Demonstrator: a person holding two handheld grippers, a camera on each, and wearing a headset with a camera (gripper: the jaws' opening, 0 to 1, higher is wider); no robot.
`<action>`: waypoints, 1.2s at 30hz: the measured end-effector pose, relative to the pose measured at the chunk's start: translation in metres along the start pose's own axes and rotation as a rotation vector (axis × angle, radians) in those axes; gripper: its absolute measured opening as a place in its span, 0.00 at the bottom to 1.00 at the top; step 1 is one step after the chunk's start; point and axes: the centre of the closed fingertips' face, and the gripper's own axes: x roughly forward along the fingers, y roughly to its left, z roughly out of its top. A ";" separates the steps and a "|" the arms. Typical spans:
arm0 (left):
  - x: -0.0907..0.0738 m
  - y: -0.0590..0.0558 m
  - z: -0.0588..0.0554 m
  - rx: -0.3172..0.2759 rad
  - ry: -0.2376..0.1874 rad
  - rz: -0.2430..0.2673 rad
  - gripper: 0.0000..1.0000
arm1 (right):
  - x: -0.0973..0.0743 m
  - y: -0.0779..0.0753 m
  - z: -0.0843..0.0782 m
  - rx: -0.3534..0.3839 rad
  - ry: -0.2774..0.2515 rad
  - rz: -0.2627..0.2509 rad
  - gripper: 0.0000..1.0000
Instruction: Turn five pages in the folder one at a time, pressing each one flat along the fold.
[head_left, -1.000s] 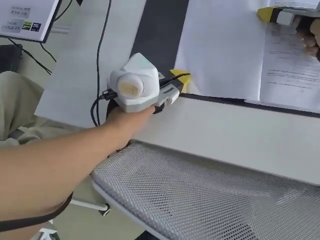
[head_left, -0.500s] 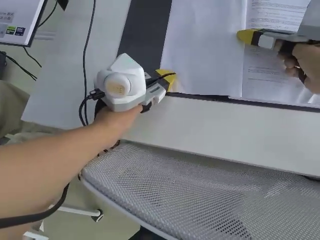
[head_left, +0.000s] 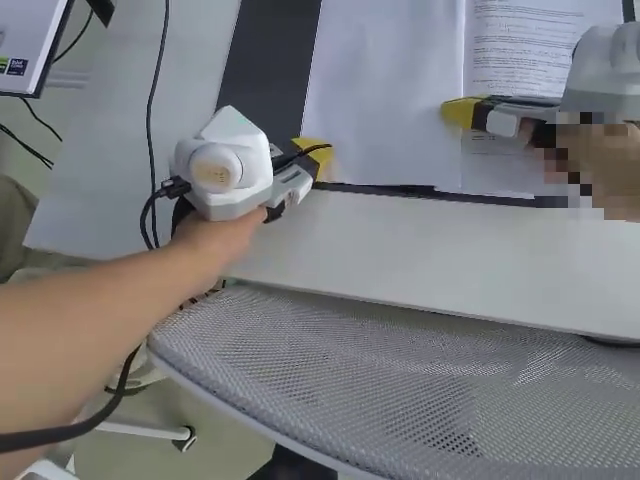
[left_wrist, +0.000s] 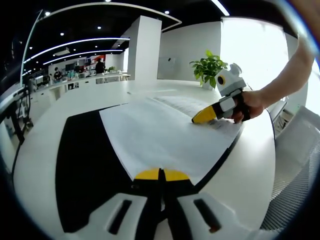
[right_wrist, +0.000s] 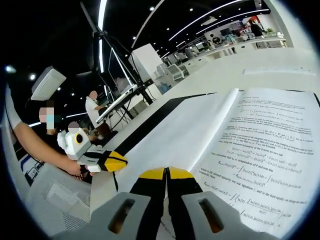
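Now that the right gripper (head_left: 455, 110), jaws together, has slid down the fold (head_left: 464, 50) of the open folder (head_left: 385, 90) at one o'clock in the head view, with the left gripper (head_left: 312, 152), jaws closed, pinning its near-left corner, this page's pressing looks nearly finished.

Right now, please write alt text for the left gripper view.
The left claw, shut, points at the near edge of a blank white page in an open folder. Across the page, a hand holds the right claw near the fold.
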 end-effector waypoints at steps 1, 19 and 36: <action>0.000 0.000 0.000 -0.001 0.000 0.000 0.00 | -0.001 0.003 -0.002 -0.002 0.004 0.006 0.00; -0.001 0.000 0.000 0.005 -0.002 -0.002 0.00 | -0.017 0.044 -0.035 0.021 0.049 0.068 0.00; 0.001 0.002 -0.002 0.004 0.006 -0.002 0.00 | -0.046 0.083 -0.054 0.141 0.075 0.163 0.00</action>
